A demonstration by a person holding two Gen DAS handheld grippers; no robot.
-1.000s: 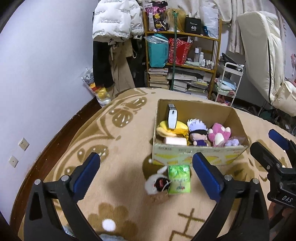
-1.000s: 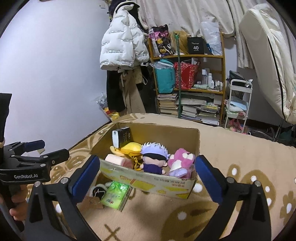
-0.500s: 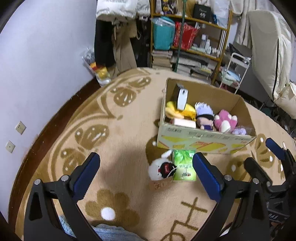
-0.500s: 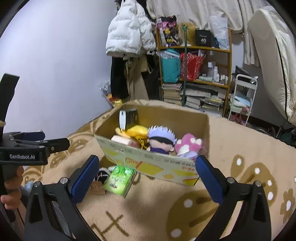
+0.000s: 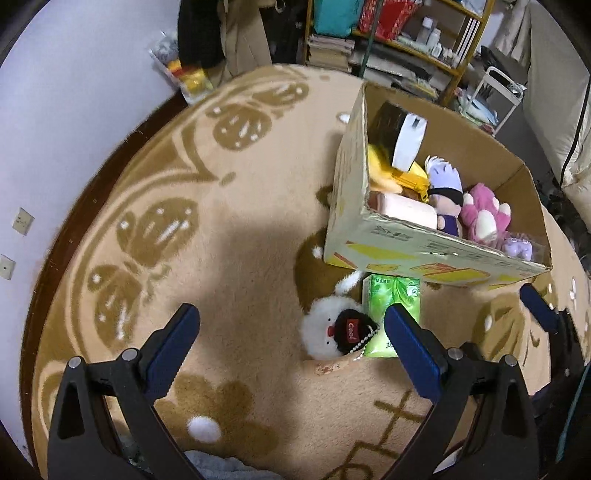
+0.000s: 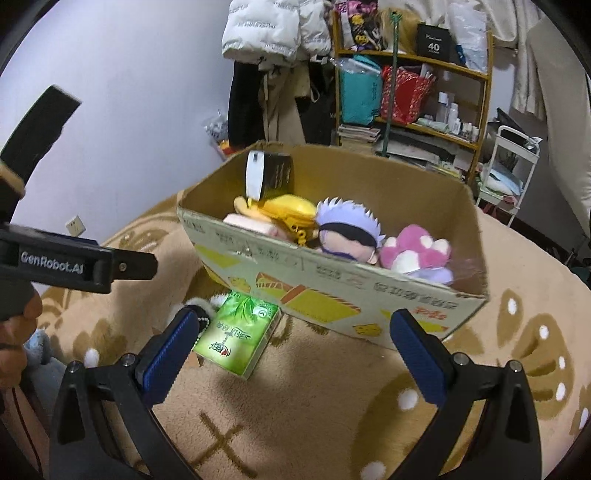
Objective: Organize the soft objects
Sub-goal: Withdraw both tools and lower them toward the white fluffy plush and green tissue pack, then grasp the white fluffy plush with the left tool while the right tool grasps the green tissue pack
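Two grippers with blue-padded black fingers hang over the tan patterned carpet [image 5: 229, 229], and both are spread wide with nothing between the pads. The left gripper [image 5: 288, 354] looks down at the floor; its right pad sits at about 4 o'clock in that view, overlapping the near end of a green rectangular tissue pack [image 5: 391, 306]. Touching the pack's left side lies a white fluffy plush toy with a black cap and a bead chain [image 5: 332, 328], at roughly 5 o'clock from the frame centre. The right gripper [image 6: 291, 354] is tilted more level, and the same green pack [image 6: 240, 332] lies flat on the carpet just inside its left pad, at 7 o'clock.

Beyond both items, and just beside the pack's far end, stands an open brown cardboard box with yellow printed panels [image 6: 332, 280]. Inside it, from left to right in the right wrist view, are a black-and-white carton [image 6: 269, 173] standing upright, a yellow plush [image 6: 284, 208], a pale pink roll [image 6: 251, 223], a lavender-haired doll with a black blindfold [image 6: 347, 232] and a pink-and-white plush [image 6: 413, 251].

At 12 o'clock a wooden shelf unit crowded with books and bags [image 6: 413, 99] stands against the wall, with a white puffer jacket [image 6: 273, 33] hanging at 11 o'clock.
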